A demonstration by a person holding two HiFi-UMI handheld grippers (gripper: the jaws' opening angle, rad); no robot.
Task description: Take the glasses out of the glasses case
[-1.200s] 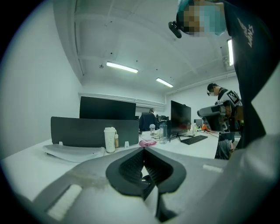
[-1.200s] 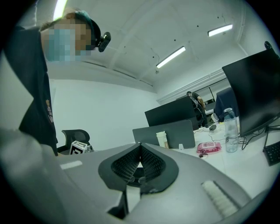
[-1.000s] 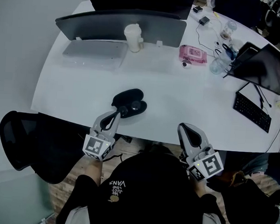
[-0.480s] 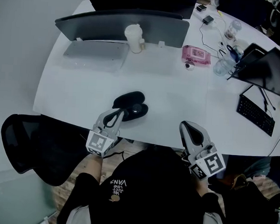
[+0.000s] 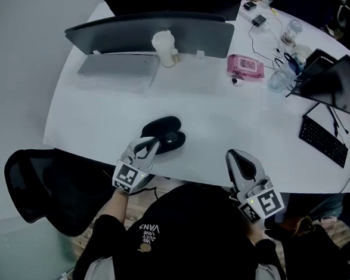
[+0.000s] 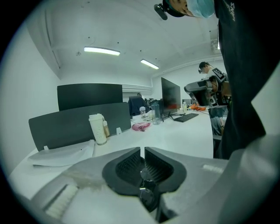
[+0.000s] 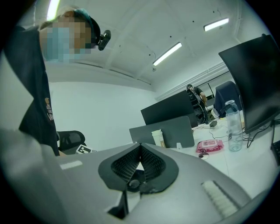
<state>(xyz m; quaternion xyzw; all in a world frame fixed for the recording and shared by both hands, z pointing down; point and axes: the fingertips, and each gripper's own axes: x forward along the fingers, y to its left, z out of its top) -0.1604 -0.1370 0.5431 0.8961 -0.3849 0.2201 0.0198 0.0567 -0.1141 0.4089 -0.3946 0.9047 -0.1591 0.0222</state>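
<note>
A black glasses case (image 5: pixel 162 131) lies near the front edge of the white table (image 5: pixel 224 119); it shows as two dark lobes with a small glint on the nearer one. My left gripper (image 5: pixel 153 144) (image 6: pixel 142 151) has its tips at the case's near-left edge. Its jaws are opening, with a thin slit between the pads and nothing seen in it. The case itself is hidden in the left gripper view. My right gripper (image 5: pixel 236 160) (image 7: pixel 139 147) hangs at the table's front edge, well right of the case, its pads meeting and empty.
A grey partition (image 5: pixel 149 33) stands at the back with a white cup (image 5: pixel 163 47) before it. A pink wipes pack (image 5: pixel 246 66), a bottle (image 5: pixel 278 81), a dark screen (image 5: pixel 340 82) and a keyboard (image 5: pixel 323 141) sit right. A black chair (image 5: pixel 46 181) stands left.
My left gripper has sunk a little beside the case and rolled slightly. The right gripper has shifted only a little and stays closed.
</note>
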